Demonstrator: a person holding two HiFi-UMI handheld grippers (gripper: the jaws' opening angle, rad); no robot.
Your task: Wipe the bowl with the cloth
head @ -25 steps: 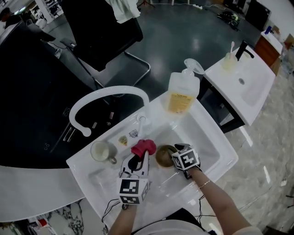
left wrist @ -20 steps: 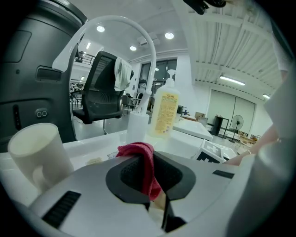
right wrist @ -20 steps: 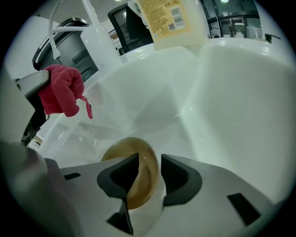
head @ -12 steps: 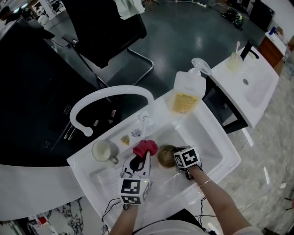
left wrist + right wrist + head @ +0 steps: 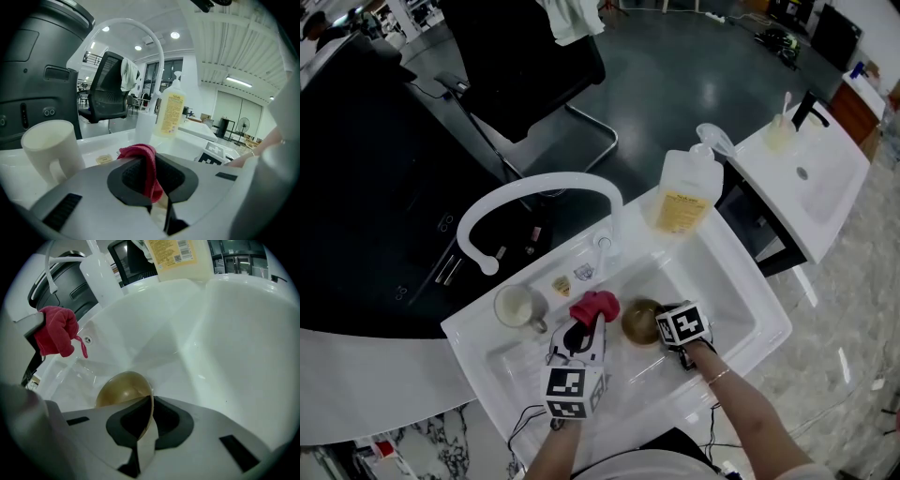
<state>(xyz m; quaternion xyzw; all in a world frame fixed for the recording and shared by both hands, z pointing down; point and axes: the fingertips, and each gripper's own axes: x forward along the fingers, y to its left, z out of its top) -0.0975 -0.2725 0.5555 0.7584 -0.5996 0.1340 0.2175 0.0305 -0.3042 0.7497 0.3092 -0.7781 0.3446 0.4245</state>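
Observation:
A brown bowl (image 5: 637, 321) (image 5: 123, 389) lies tilted in the white sink (image 5: 727, 274). My right gripper (image 5: 662, 329) (image 5: 147, 420) is at the bowl's right side; its jaws are closing, with the bowl's rim pinched between the pads. A red cloth (image 5: 594, 305) (image 5: 142, 159) (image 5: 55, 330) is bunched in my left gripper (image 5: 585, 325) (image 5: 149, 180), which is shut on it. The cloth hangs just left of the bowl, apart from it.
A white mug (image 5: 516, 306) (image 5: 47, 147) stands in the sink's left part. A curved white faucet (image 5: 534, 202) arches over the back rim. A soap pump bottle (image 5: 684, 199) (image 5: 176, 258) stands at the back right corner. A black chair (image 5: 525, 66) and a second basin (image 5: 811, 169) lie beyond.
The right gripper has stayed at the bowl's right side and now grips its rim. The left gripper with the cloth has barely moved.

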